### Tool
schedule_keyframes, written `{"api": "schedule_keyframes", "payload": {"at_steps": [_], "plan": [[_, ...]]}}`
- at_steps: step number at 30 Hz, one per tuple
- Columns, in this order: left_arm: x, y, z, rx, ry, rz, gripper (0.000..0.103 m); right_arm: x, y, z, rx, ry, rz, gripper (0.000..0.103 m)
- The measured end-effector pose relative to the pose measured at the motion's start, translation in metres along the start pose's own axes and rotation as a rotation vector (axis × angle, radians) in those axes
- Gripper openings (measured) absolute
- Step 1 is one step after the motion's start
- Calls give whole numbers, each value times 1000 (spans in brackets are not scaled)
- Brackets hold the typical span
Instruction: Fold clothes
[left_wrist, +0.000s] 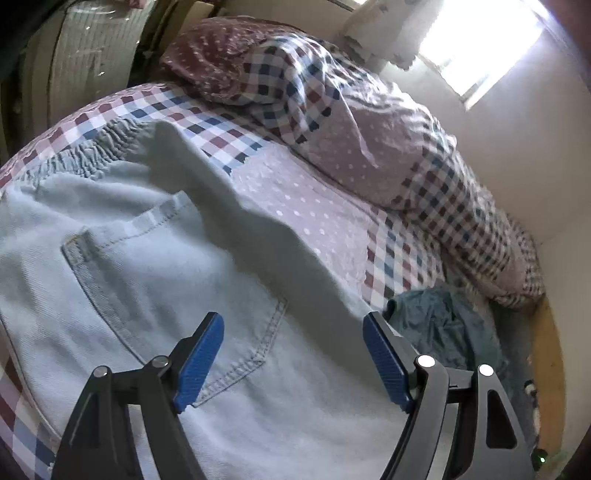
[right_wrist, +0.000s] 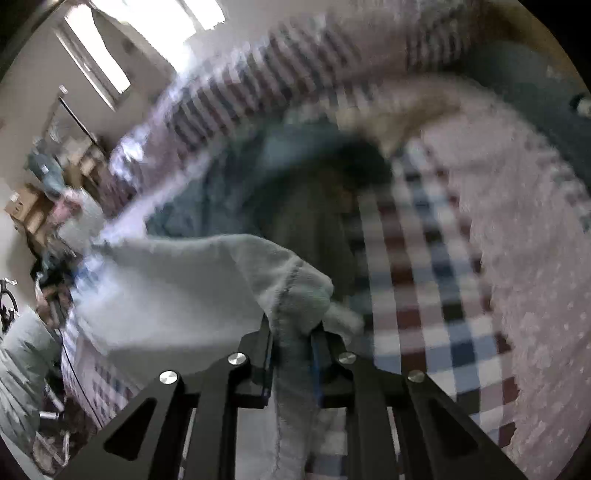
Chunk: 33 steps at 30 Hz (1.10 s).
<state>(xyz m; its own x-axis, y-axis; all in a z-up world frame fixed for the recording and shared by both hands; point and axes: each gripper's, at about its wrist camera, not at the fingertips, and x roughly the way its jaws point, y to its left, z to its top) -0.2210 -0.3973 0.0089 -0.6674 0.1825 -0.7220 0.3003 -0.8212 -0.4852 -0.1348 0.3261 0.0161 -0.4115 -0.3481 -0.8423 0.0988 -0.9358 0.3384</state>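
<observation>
The pale blue jeans (left_wrist: 155, 258) lie spread out on the bed (left_wrist: 303, 206), over a checked sheet with red, blue and white squares and a pink dotted patch. The jeans are made of thick, ribbed cloth. They have a back pocket (left_wrist: 177, 295) with neat lines of stitching, and a crinkly stretchy waistband (left_wrist: 99, 147) at the top.

The left claw (left_wrist: 293, 354) hangs over the pocket with its two blue bumpy pads wide apart. It is let go and holds nothing.

The right claw (right_wrist: 293, 339) is clenched on a bunched-up end of the jeans (right_wrist: 207, 288). The soft cloth sticks up between its black fingers, with a seam running down it. This view is blurry.

A puffy checked and dotted quilt (left_wrist: 369, 122) is heaped by the wall. A dark blue-green piece of clothing (left_wrist: 443, 325) lies crumpled beside the jeans.
</observation>
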Motion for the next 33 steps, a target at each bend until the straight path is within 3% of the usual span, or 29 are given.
{"api": "schedule_keyframes", "payload": {"at_steps": [2, 3, 6, 10, 16, 21, 24, 31, 33], "plan": [[2, -4, -8, 0, 13, 4, 81, 28, -8, -4, 5, 90, -33, 22], [1, -5, -13, 1, 16, 0, 81, 35, -12, -5, 19, 107, -40, 30], [-17, -11, -27, 38, 6, -16, 81, 31, -24, -11, 94, 83, -45, 46], [-42, -12, -45, 67, -10, -51, 81, -5, -25, -40, 103, 30, -40, 51], [-75, 12, -86, -28, -5, -131, 81, -40, -4, -101, 79, 19, 51, 52], [-80, 32, -112, -67, 33, -112, 81, -37, 19, -138, 61, 50, 91, 52], [-89, 48, -120, -121, 28, -102, 81, -28, 28, -149, 19, 79, 48, 20], [-117, 78, -131, -213, -33, -141, 81, -56, 31, -163, -6, 55, -72, 25], [-117, 84, -139, -235, -42, -157, 81, -69, 38, -163, -8, 29, -164, 25]]}}
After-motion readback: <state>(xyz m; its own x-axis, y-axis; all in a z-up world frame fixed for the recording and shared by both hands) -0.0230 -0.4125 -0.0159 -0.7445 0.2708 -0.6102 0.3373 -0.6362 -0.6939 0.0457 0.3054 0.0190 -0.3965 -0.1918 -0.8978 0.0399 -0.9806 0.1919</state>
